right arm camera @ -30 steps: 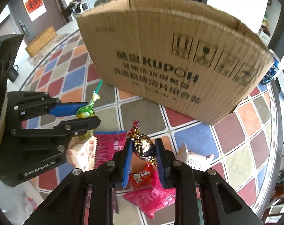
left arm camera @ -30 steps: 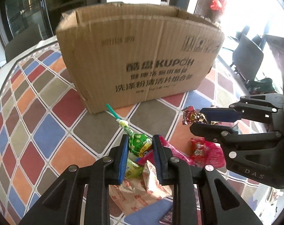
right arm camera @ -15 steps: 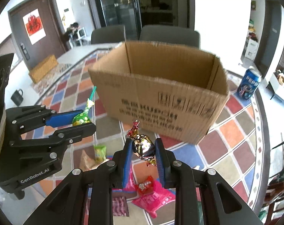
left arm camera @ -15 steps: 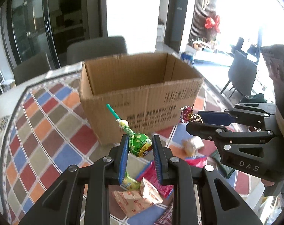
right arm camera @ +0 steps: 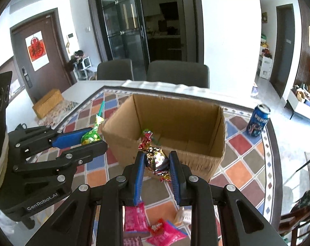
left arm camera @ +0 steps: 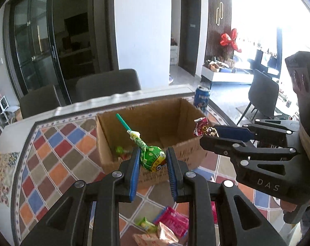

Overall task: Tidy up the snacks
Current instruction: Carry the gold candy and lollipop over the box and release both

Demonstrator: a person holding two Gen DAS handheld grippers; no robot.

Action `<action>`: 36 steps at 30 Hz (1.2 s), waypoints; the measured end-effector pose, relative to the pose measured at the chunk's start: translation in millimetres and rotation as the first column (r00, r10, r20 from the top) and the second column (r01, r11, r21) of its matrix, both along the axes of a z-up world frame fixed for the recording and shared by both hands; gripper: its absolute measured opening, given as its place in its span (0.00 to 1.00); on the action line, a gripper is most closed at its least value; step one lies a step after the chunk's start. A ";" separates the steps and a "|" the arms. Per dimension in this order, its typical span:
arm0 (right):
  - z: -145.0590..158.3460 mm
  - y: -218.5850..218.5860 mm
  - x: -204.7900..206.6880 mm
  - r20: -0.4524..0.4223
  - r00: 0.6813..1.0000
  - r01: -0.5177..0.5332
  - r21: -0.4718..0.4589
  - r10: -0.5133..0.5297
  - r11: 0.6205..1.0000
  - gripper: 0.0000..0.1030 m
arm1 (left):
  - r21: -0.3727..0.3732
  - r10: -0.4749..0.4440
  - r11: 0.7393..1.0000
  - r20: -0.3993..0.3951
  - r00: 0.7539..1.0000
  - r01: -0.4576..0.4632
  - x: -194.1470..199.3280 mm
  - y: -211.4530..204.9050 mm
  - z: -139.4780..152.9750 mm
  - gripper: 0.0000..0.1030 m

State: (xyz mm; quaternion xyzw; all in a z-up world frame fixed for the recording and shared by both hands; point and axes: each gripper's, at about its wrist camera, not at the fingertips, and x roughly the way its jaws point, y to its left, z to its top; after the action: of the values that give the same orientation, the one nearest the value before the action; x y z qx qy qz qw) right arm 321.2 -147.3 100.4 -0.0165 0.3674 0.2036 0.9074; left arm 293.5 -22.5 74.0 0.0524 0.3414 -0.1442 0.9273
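Left wrist view: the left gripper (left arm camera: 152, 161), clamped on a green lollipop (left arm camera: 151, 157), has risen from the table until the open box (left arm camera: 150, 123) shows its floor, where one snack already lies.

Right wrist view: the right gripper (right arm camera: 157, 162), pinching a foil candy (right arm camera: 156, 160), has climbed likewise. Both sweets now hang short of the box's near wall, apparently ready for dropping in; packets (right arm camera: 165, 233) remain below.

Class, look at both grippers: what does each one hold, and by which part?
The left gripper holds a green lollipop by its wrapped head, stick pointing away. The right gripper holds a foil-wrapped candy by its middle.
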 end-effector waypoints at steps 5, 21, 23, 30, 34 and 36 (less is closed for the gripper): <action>8.7 -2.2 14.8 0.010 1.000 0.017 0.011 -0.018 1.000 0.24 | 0.007 0.002 1.000 0.015 1.000 -0.002 16.6 -0.6 8.7 0.25; 4.0 -4.9 80.8 -0.054 0.994 0.093 0.019 -0.092 0.995 0.25 | -0.029 0.074 0.997 -0.101 0.992 -0.077 96.4 2.6 -11.2 0.31; 2.3 -3.3 85.9 -0.060 0.993 0.103 0.013 -0.102 0.995 0.25 | -0.026 0.083 0.996 -0.098 0.992 -0.086 96.3 4.1 -11.6 0.34; -1.3 1.1 80.0 -0.056 0.992 0.113 -0.021 -0.114 0.993 0.35 | -0.009 0.084 0.996 -0.095 0.992 -0.085 78.7 10.1 -10.8 0.44; -2.9 1.8 68.4 -0.058 0.992 0.110 -0.037 -0.112 0.993 0.35 | 0.002 0.082 0.997 -0.099 0.992 -0.082 63.3 13.9 -11.0 0.45; -4.2 1.9 62.9 -0.064 0.992 0.102 -0.042 -0.105 0.994 0.35 | 0.001 0.080 0.997 -0.097 0.992 -0.080 56.1 15.4 -11.5 0.47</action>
State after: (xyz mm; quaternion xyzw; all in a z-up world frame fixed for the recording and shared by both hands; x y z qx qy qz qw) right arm 384.1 -145.4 96.2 -0.0081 0.4013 0.1495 0.9036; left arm 349.6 -7.1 62.5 0.0302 0.3878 -0.1098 0.9147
